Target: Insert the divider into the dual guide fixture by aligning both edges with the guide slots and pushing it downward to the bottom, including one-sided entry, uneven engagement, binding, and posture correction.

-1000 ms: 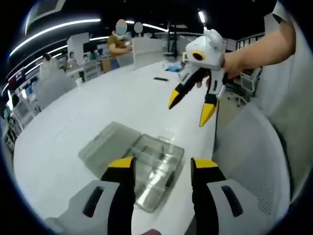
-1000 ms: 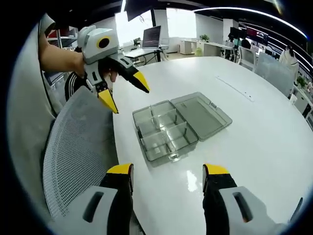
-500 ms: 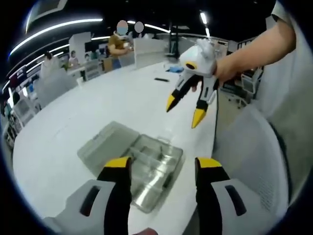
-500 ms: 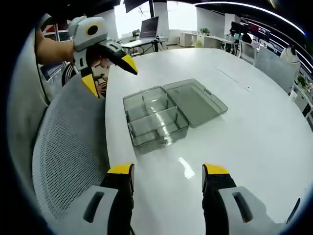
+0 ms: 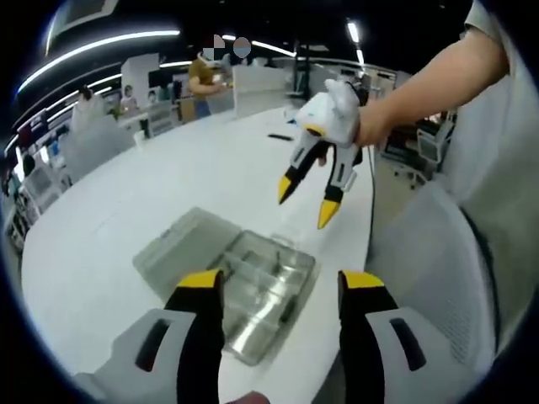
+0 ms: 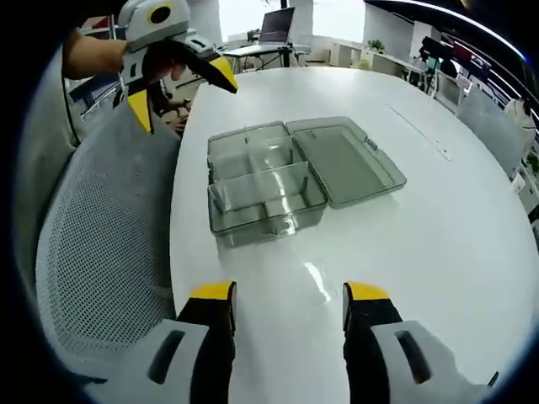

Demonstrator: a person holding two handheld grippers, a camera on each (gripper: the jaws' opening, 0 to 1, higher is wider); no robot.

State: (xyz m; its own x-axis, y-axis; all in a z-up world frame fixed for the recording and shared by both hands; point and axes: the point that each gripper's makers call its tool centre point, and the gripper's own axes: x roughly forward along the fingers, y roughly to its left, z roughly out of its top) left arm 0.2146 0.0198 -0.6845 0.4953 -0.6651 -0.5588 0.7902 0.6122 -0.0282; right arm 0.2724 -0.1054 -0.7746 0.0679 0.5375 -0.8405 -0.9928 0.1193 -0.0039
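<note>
A clear smoky plastic box (image 6: 261, 181) lies on the white table (image 6: 421, 252) with its lid (image 6: 341, 160) folded open beside it. Thin partition walls split its inside into compartments, and one clear divider (image 6: 263, 173) runs across the middle. The same box (image 5: 261, 290) shows just beyond my left gripper (image 5: 282, 282), which is open and empty. My right gripper (image 6: 289, 292) is open and empty, short of the box. A hand holds the right gripper (image 5: 306, 202) in the air above the box's far side. The left gripper (image 6: 181, 93) hangs open past the table edge.
A grey mesh chair back (image 6: 101, 244) stands against the table edge near the box, also seen as the chair (image 5: 429, 252). A small dark object (image 5: 276, 135) lies far out on the table. People stand at distant desks (image 5: 202, 80). A laptop (image 6: 278, 25) sits behind.
The right gripper has come down and in toward the box, so the box sits closer and more central in its view. The left gripper has held nearly still. Both stay open.
</note>
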